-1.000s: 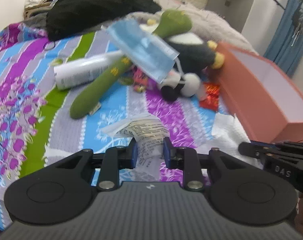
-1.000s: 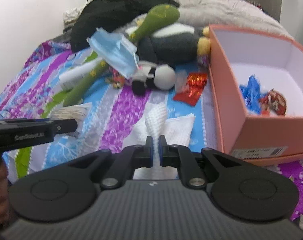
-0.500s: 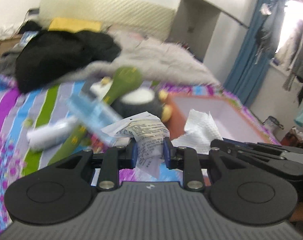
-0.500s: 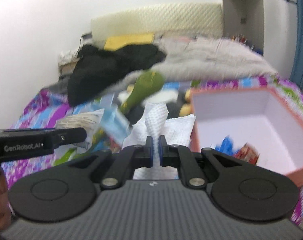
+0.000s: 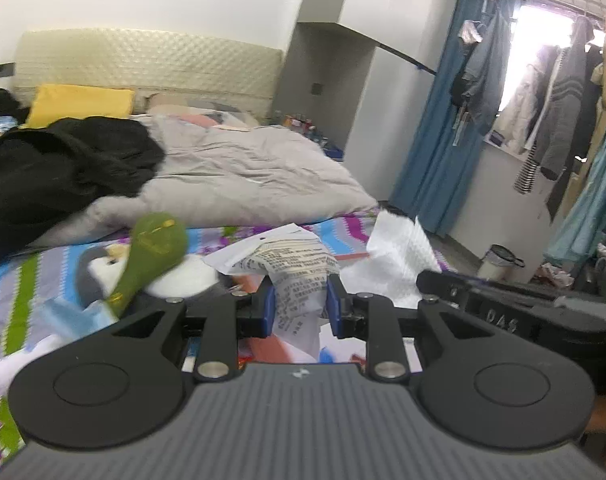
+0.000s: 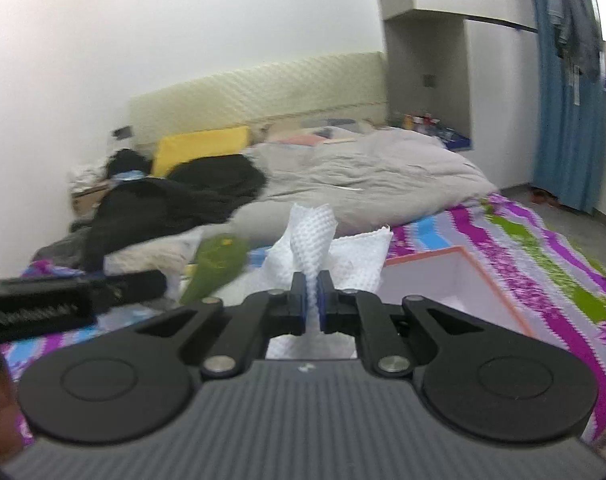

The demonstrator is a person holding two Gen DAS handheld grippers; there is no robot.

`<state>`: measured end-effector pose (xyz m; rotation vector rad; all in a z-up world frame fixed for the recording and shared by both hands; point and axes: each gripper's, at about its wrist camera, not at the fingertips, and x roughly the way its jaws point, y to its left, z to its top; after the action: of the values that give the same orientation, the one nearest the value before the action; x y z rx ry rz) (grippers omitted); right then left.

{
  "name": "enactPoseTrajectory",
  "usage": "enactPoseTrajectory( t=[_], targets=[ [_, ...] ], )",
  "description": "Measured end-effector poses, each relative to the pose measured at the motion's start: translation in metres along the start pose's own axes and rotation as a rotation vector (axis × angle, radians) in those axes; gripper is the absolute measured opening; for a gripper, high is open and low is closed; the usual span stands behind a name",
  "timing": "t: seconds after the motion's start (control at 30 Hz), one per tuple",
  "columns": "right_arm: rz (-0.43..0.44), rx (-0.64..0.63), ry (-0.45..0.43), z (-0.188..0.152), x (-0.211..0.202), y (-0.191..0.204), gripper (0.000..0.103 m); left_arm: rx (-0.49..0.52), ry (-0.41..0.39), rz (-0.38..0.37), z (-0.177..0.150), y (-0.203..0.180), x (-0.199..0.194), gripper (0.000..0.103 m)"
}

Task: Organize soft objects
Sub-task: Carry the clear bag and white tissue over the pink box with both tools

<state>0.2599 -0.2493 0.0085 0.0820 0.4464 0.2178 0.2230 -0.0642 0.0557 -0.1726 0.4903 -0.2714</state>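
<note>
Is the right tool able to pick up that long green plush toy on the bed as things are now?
Probably not yet. The right tool is already shut on a white paper towel, so it has no free grip. The green plush toy lies to its left beyond the left tool, with nothing covering it.

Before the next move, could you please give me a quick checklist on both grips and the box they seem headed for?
1. Left gripper pinching the crumpled printed paper: ok, the paper sits between both blue pads.
2. Right gripper pinching the white paper towel: ok, nearly shut on a twisted fold.
3. Both items clear of the bed: ok, they hang above the striped bedspread.
4. Pink box open and in reach: ok, its white inside lies just right of the towel.
5. Room left in the box: cannot tell, the gripper hides its floor.
6. Green plush toy out of the path: ok, it lies to the left.
</note>
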Motion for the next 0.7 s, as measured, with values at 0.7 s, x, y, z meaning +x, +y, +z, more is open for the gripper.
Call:
enactPoseTrajectory(
  t=[0.7],
  targets=[
    [-0.158, 0.105, 0.307, -0.067, 0.078, -0.107, 0.01, 0.106, 0.323, -0.047, -0.038, -0.043, 0.189, 0.03]
  ],
)
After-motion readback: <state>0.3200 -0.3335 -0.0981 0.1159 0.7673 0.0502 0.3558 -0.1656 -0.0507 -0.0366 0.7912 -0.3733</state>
